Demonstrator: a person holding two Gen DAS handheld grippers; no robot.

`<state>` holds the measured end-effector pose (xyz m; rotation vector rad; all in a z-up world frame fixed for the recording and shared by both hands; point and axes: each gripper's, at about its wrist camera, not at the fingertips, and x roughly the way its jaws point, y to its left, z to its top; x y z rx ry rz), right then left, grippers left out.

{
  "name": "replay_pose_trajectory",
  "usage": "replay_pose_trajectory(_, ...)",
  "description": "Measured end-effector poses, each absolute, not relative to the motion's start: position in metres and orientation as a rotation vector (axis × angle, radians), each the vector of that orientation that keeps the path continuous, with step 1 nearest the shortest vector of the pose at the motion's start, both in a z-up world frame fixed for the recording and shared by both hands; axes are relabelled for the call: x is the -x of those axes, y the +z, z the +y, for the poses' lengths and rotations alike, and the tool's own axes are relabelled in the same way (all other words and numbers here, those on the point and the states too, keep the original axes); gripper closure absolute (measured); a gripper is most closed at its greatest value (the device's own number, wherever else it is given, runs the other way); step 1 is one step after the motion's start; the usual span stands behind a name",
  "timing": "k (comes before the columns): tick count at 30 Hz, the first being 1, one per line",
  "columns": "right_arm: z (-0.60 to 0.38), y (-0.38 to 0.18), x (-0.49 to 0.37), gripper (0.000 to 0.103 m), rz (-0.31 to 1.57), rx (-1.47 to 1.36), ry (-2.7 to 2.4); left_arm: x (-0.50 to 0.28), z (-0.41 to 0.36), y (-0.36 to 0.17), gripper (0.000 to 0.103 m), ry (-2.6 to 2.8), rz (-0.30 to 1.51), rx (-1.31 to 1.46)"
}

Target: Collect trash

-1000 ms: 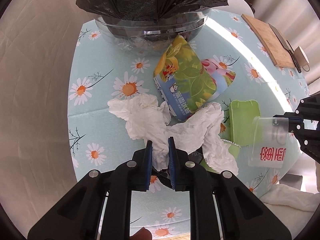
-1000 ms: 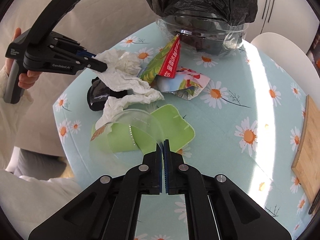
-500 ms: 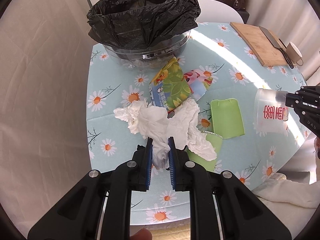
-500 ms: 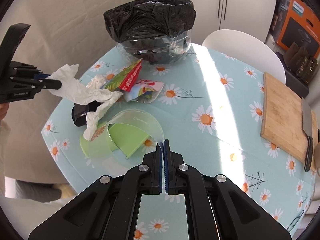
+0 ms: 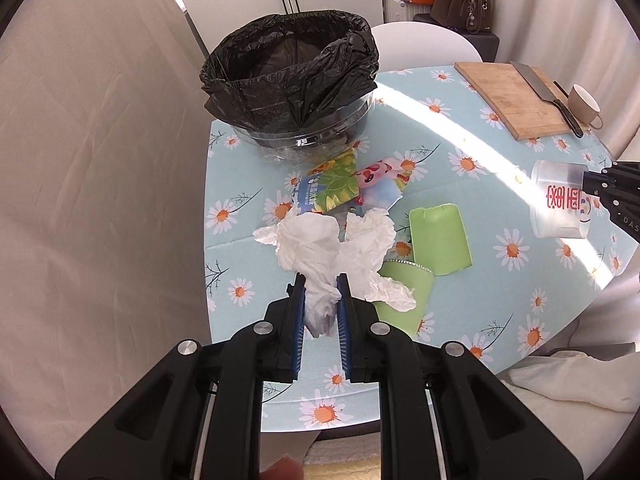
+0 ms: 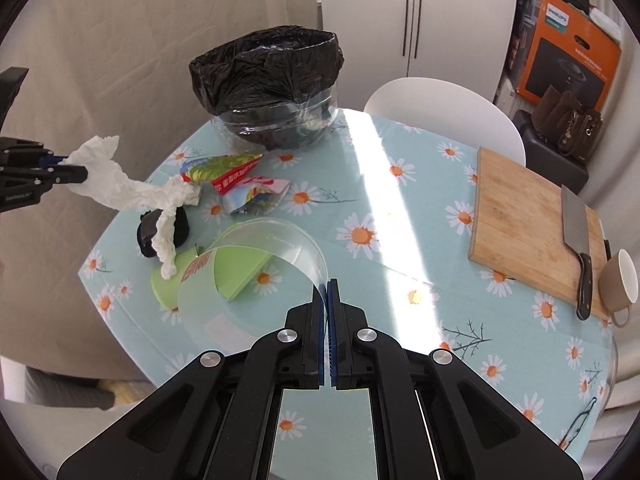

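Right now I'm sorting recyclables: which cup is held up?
The clear plastic cup, pinched by the right hand-held gripper; the green cup lies on the table.

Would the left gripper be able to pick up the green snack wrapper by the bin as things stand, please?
Probably not yet: the left gripper is shut on the crumpled tissue, which hangs over the path to the green snack wrapper. Nothing else blocks it.

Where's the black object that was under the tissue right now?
In the right wrist view, the black object lies on the table near its left edge, behind the hanging tissue, just beyond the green cup.
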<state>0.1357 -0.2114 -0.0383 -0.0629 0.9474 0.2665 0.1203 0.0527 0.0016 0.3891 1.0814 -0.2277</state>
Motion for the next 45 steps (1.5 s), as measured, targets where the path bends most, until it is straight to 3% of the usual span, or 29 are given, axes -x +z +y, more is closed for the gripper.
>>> replay_pose_trajectory(27, -0.235, 0.018, -0.143, 0.101, 0.757, 0.010, 0.346, -0.123, 0.033, 0.109, 0.088, -0.103, 0.885, -0.470)
replay_pose_trajectory(45, -0.204, 0.080, -0.204, 0.101, 0.627, 0.081, 0.280, -0.206, 0.030, 0.198, 0.086, -0.160, 0.692, -0.493)
